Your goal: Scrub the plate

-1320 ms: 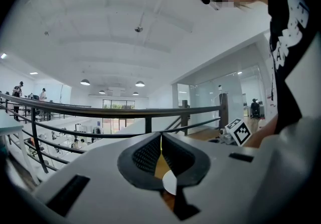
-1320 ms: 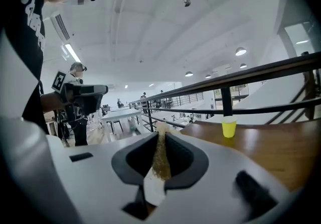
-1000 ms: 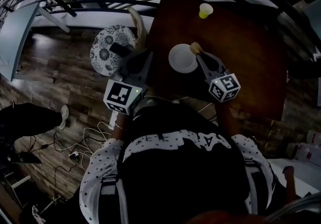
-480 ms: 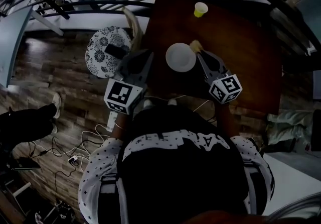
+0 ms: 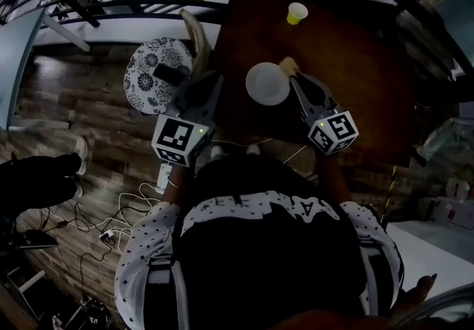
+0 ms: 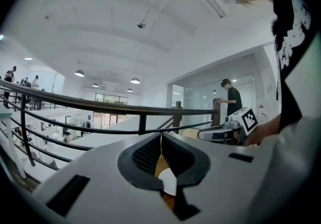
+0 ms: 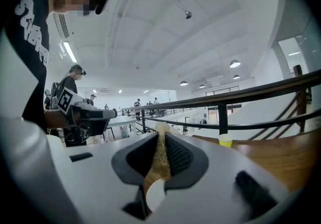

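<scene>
1. The right gripper [image 5: 296,83] was clamped on a tan, fibrous scrubber [image 5: 287,66] whose end stuck out just past the jaw tips. The plate [image 5: 266,84] lay flat on the table [image 5: 355,99], just to that gripper's left. The scrubber sat at the plate's rim, but the head view did not show whether the two touched.
2. The left gripper [image 5: 209,86] had its jaws pressed together with nothing between them. It hung off to the plate's far side, not on it.
3. The plate was therefore loose, which was probably the main risk. A scrubbing stroke with any sideways drag could have made it skate across the smooth wood instead of being cleaned.
4. A stroke pushing away from the right gripper toward the left one would have sent the plate toward the table edge that ran beside the left gripper. From there it could have slid off.
5. The scrubber looked soft and was pinched along a narrow band. Hard downward pressure or a twisting stroke might have folded it or worked it out of the jaws, bringing the hard jaw tips down on the plate.
6. A yellow cup [image 5: 297,13] stood ahead of the right gripper, well apart from it. Only a long forward overshoot would likely have tipped it.
</scene>
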`<state>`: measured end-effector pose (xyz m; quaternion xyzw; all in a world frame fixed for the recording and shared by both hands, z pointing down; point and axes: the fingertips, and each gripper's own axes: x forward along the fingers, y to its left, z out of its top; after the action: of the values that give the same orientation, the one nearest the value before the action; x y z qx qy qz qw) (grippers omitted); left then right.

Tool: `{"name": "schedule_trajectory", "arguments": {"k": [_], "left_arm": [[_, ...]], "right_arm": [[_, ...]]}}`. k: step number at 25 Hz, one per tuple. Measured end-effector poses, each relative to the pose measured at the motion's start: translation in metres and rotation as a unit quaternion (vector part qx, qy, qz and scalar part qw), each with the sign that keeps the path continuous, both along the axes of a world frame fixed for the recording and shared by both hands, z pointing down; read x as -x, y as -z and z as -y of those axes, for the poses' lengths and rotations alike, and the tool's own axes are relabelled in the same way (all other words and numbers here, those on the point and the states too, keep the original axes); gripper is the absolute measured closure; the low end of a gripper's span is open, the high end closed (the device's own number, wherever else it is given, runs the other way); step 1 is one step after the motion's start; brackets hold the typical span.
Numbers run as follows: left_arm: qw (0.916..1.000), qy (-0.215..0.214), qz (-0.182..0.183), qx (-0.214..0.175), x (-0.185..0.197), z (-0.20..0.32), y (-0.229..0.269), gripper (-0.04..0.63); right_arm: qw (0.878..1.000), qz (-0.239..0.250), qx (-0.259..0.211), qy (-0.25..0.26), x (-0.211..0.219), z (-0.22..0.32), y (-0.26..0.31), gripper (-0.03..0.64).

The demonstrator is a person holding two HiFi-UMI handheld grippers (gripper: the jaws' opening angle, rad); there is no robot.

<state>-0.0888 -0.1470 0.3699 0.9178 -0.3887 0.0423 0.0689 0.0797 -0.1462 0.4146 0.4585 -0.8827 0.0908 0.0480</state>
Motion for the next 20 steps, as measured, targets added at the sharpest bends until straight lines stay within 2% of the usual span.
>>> {"name": "schedule_trajectory", "arguments": {"k": [20], "left_arm": [[1.0000,-0.005,0.000,0.003,-0.0014,0.0034,-0.0001,0.580]], "right_arm": [[1.000,-0.004,-0.007,-0.005,-0.0009,0.0028,0.0078,0.568]]}}
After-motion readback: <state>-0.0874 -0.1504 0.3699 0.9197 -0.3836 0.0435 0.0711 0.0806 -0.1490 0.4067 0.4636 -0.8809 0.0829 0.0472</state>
